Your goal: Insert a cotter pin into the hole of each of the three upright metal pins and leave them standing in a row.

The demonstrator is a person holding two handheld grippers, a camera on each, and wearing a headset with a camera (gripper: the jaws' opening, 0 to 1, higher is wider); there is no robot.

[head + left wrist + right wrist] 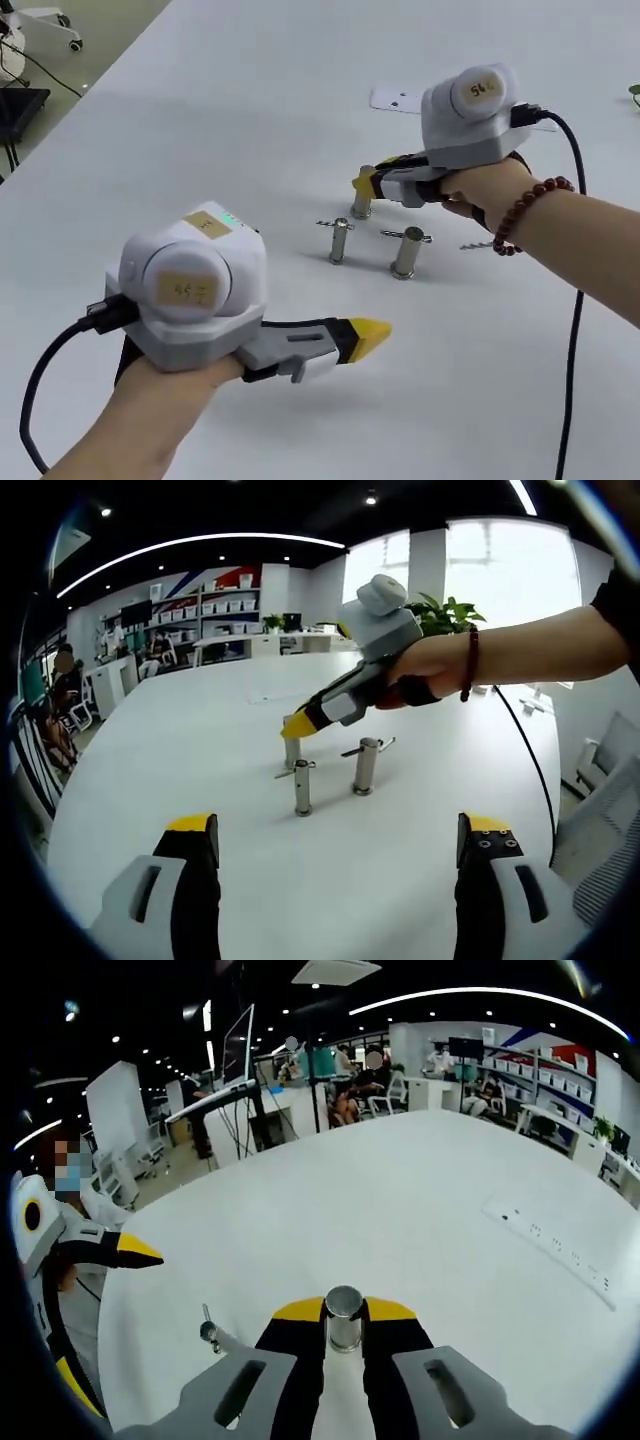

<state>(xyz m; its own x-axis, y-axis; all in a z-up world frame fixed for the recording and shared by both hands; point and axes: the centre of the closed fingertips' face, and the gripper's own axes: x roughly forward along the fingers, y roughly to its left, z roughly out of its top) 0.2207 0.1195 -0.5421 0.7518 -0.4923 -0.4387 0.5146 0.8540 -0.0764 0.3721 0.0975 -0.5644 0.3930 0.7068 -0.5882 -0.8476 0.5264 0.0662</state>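
The right gripper (364, 186) is shut narrow on the far pin (344, 1312), its yellow tips clamping the shaft just below the top while the pin stands upright on the bench (200, 120). I see no cotter through this pin, and I cannot tell which way its hole faces. Just nearer stand the left pin (338, 242) and the right pin (407, 252), both upright, each with a cotter crosswise through its head, close to each other and to the held one. A loose cotter (478, 245) lies flat on the bench to the right, below the right wrist. The left gripper (337, 825) hovers nearest of all, jaws wide and empty, pointed at the group. The likely trouble is the loose cotter: thin and flat on a smooth top, it may skid or flick away under a pinch. To reach it, the left gripper must pass the near pins, and a jaw catching a protruding cotter could topple one. Any tilt or drag from the right gripper could tip the far pin into its neighbours. The jaws may also cover the hole.
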